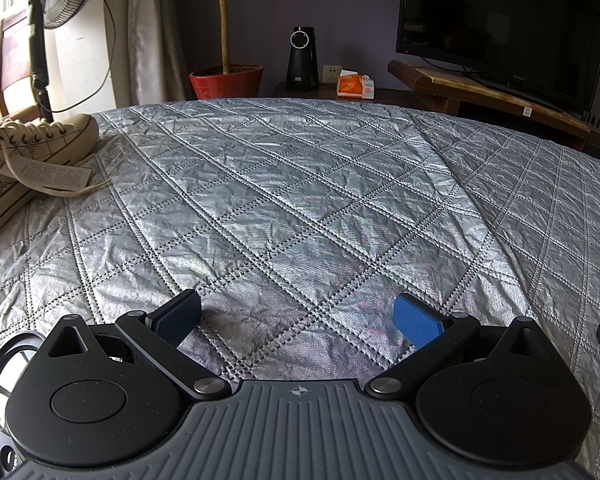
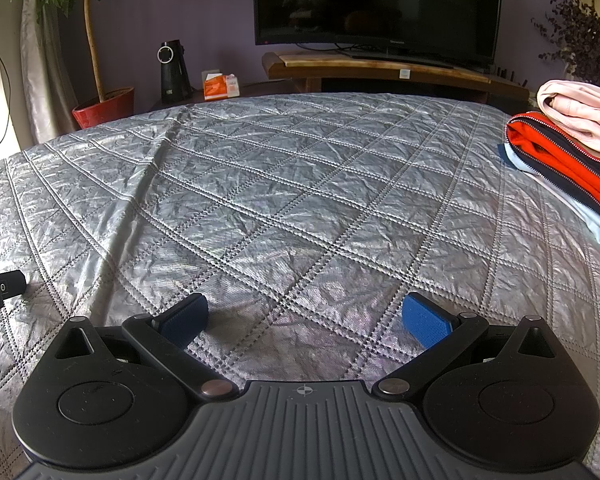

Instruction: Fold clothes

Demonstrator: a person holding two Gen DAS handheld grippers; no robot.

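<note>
Both claws hanging empty over the bed.
Left claw and right claw sitting with jaws apart above the quilt; folded clothes lying stacked at its far right edge.

Quilted silver bed, folded clothes stack, shoe

Shiny, crinkled quilted bedspread; soft cloth folded clothes.
</note>
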